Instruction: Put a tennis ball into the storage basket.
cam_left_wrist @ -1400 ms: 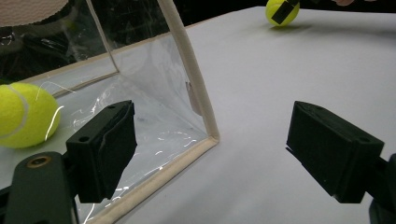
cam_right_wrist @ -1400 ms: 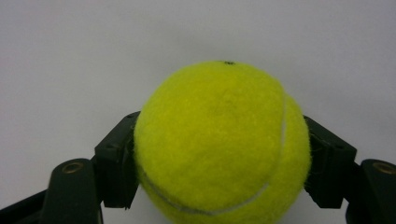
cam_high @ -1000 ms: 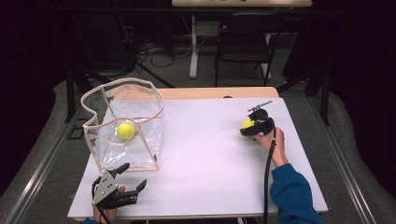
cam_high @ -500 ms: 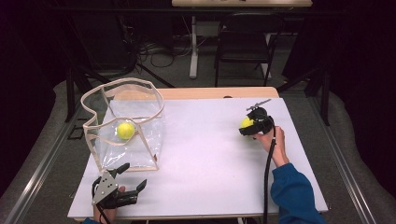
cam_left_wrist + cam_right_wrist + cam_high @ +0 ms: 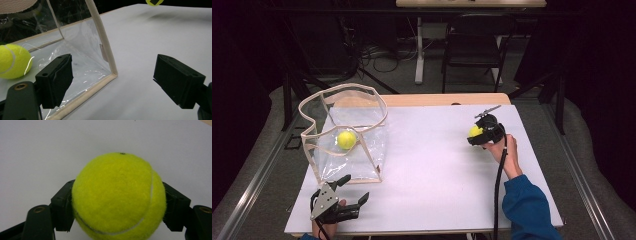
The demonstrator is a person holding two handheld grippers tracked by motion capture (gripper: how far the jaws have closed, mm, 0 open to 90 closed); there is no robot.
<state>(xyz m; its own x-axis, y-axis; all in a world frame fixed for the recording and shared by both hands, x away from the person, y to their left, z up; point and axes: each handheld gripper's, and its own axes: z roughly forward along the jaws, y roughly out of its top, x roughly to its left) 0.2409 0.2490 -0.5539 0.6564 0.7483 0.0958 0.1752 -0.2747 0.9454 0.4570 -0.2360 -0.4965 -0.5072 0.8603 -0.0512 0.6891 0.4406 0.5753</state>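
Clamped from both sides, the tennis ball (image 5: 119, 196) sits between my right fingers (image 5: 62, 205), each black pad pressed into the yellow felt with the white seam curving along its lower half. From the high view my right gripper (image 5: 480, 134) is over the table's right half, at about two o'clock from the sheet's centre, with the ball's yellow showing at its nine o'clock side. Whether the ball is lifted off the white table sheet (image 5: 437, 170) or resting on it I can't quite tell from that angle; the right gripper view shows the sheet behind it, so it seems clear of the surface.

My left gripper (image 5: 347, 197) lies low near the table's front-left corner, at about seven o'clock from the centre, jaws spread wide with nothing between them. In the left gripper view, its fingers (image 5: 56, 80) stand apart on either side of the near corner of the clear plastic bag (image 5: 82, 55), whose cream-coloured trim runs up just beside the left pad. The bag stands open-mouthed at ten o'clock on the table, well apart from my right hand. A second tennis ball (image 5: 346, 139) rests inside it, seen through the clear wall.
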